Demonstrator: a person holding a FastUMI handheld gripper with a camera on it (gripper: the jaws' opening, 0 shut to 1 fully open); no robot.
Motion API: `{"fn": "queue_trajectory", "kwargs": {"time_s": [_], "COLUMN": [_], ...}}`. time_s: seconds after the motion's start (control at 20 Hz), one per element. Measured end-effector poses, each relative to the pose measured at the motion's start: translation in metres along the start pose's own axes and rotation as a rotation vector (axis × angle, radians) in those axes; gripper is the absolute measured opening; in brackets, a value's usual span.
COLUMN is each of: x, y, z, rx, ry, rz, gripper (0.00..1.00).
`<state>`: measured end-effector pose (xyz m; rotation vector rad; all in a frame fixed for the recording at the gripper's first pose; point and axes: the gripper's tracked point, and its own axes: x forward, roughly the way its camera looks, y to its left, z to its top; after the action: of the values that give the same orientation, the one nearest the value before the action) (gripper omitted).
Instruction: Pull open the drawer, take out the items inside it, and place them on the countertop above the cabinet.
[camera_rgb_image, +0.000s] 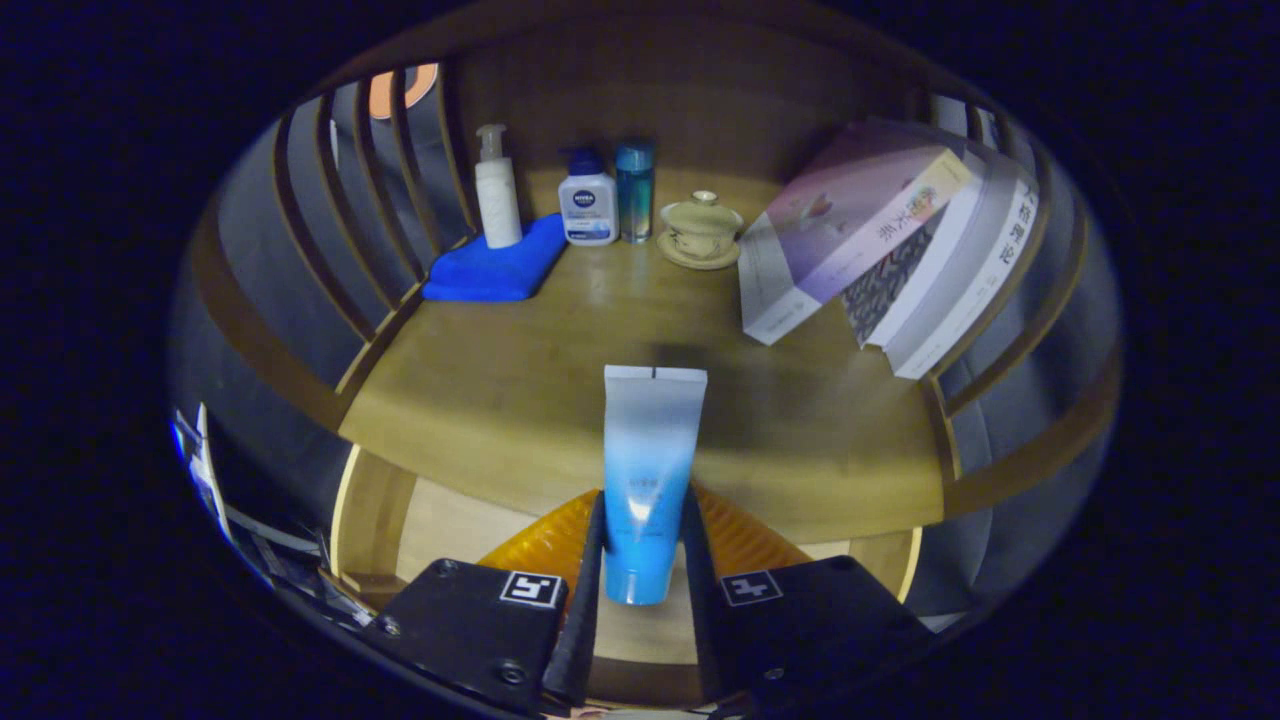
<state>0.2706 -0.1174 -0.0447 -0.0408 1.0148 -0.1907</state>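
The wooden countertop (500, 400) spans the frame's middle, with leaning books (880, 240) at upper right and a blue cloth (495, 270) at upper left. At bottom centre the gripper (645, 560) pinches a blue tube (648, 470) between both fingers, above the open drawer (450, 520).

You have bare countertop (560, 370) ahead of the held tube (645, 480); bottles (588, 200), lidded cup (700, 228), cloth (495, 268) and leaning books (880, 240) crowd its back and right
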Motion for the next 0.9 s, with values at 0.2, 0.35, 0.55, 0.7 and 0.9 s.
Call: {"fn": "queue_trajectory", "kwargs": {"time_s": [0.2, 0.35, 0.55, 0.7, 0.9], "x": [0.021, 0.034, 0.051, 0.06, 0.067], "y": [-0.004, -0.004, -0.006, -0.009, -0.007], "z": [0.026, 0.039, 0.037, 0.041, 0.041], "rx": [0.033, 0.041, 0.058, 0.07, 0.065], "ry": [-0.014, -0.023, -0.004, -0.01, -0.011], "rz": [-0.035, -0.043, -0.042, -0.047, -0.054], "gripper": [0.44, 0.44, 0.44, 0.44, 0.44]}}
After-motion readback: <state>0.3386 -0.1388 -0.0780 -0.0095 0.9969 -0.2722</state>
